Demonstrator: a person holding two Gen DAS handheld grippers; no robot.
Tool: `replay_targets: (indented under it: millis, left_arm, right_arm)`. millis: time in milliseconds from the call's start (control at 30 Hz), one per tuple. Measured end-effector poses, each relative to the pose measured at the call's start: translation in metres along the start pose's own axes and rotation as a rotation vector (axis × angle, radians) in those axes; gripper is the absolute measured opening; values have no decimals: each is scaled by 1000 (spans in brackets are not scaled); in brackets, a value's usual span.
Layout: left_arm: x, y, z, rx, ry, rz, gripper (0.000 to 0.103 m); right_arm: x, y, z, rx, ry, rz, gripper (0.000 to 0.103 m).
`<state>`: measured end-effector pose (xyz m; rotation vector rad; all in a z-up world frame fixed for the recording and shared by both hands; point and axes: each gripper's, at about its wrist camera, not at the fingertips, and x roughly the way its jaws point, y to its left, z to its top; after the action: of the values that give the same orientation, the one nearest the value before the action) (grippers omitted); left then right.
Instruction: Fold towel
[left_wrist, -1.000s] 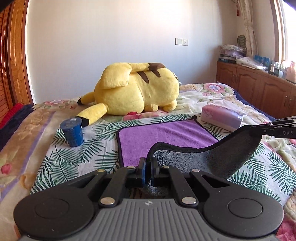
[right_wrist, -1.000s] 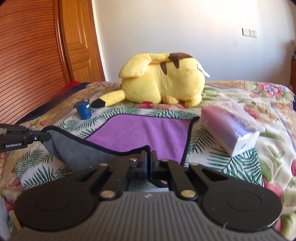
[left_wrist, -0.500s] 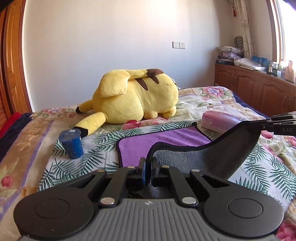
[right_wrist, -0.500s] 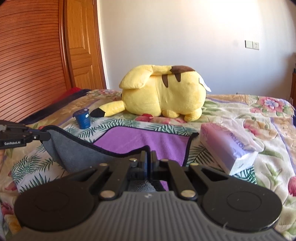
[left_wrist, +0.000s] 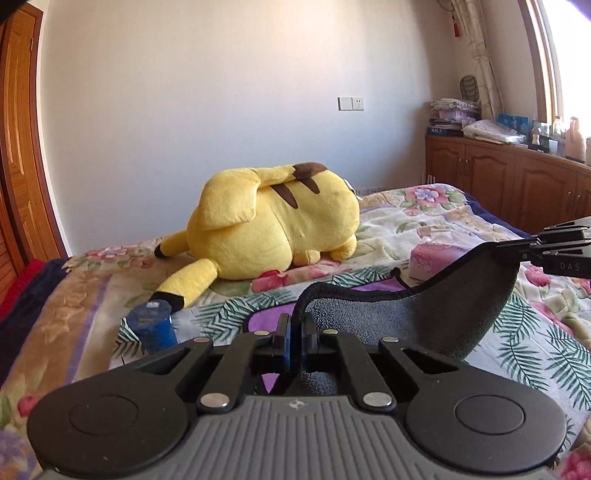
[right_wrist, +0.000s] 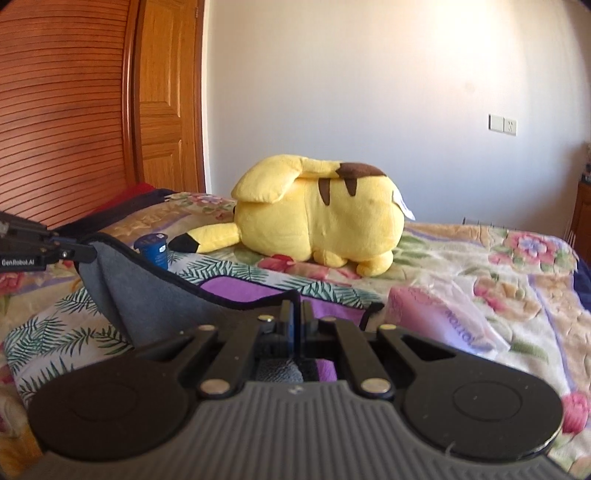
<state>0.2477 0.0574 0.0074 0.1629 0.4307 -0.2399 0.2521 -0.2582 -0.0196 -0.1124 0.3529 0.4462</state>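
Evidently, both the left gripper (left_wrist: 294, 332) and right gripper (right_wrist: 295, 319) clamped towel (left_wrist: 436, 317) corners; uneven travel risked a skewed fold.

Your towel (left_wrist: 458, 314): grey underside, purple top, black trim. Plush toy (left_wrist: 273, 225): yellow, brown stripes, black tail tip. Bedspread (right_wrist: 480, 251): floral, green palm leaves. Blue cup (left_wrist: 153, 326). Pink pack (right_wrist: 439, 317).
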Motion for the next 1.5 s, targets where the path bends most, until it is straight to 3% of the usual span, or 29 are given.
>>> replay_targets:
  millis: [733, 967, 1233, 1500]
  left_arm:
    - [43, 14, 36, 8, -55, 51, 0]
    - [67, 22, 35, 28, -57, 87, 0]
    - [95, 32, 32, -17, -40, 100, 0]
    - [126, 33, 28, -9, -28, 127, 0]
  right_arm:
    - [47, -12, 32, -113, -28, -39, 3]
    - [66, -20, 39, -115, -42, -62, 3]
    - [93, -31, 34, -109, -35, -105, 3]
    - [123, -33, 26, -167, -3, -134, 3]
